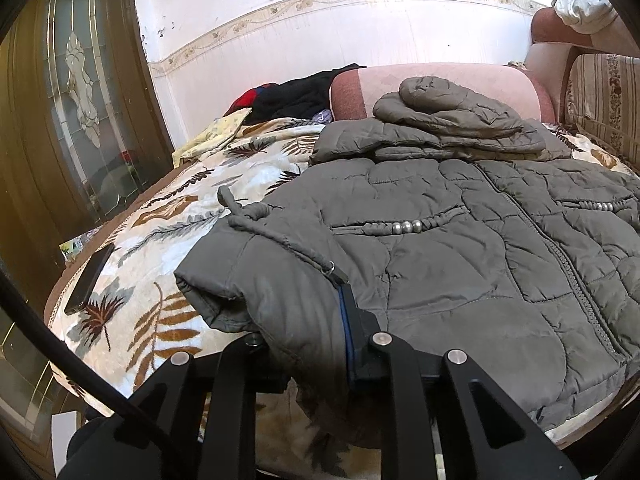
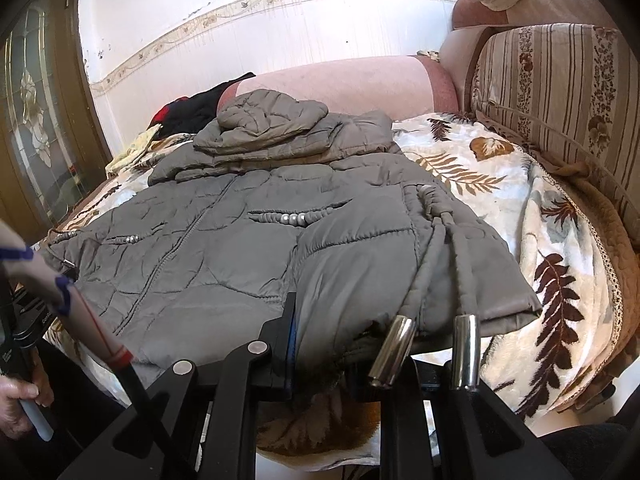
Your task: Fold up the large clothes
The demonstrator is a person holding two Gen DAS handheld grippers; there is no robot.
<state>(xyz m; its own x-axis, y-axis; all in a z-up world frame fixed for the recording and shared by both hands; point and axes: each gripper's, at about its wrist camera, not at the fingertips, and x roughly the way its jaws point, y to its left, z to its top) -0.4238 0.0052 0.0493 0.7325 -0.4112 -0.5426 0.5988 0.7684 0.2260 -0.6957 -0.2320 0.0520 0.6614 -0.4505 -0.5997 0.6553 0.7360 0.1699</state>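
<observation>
Garment: a grey quilted padded jacket (image 1: pixel 460 248) with a central zip, pearl-trimmed pocket slits and cord drawstrings ending in two shiny metal tips (image 2: pixel 392 352)
Location: it lies front-up on a cream plush blanket with brown and grey leaf print (image 1: pixel 132 320) that covers a pink sofa seat; the hem faces the cameras; the collar end lies towards the pink armrest (image 1: pixel 440 80)
Done so far: both sleeves appear folded in; they lie stacked across the upper chest with the hood bundled on top; judged from this layout, the narrowing step is complete
Remaining: the lengthwise fold of the hem up towards the collar is not yet made; the body lies at full length; a final squaring of the bundle probably follows
Left gripper (image 1: pixel 304 320): jaws narrow; clamped on the jacket's near left hem corner, with fabric bunched between the fingers
Right gripper (image 2: pixel 332 344): jaws narrow; clamped on the near right hem corner; the drawstring tips rest just beside it on the linkage
Surface condition: the shell is puffy and creased; the zip is closed; the hem corners are lifted slightly where they are gripped
</observation>
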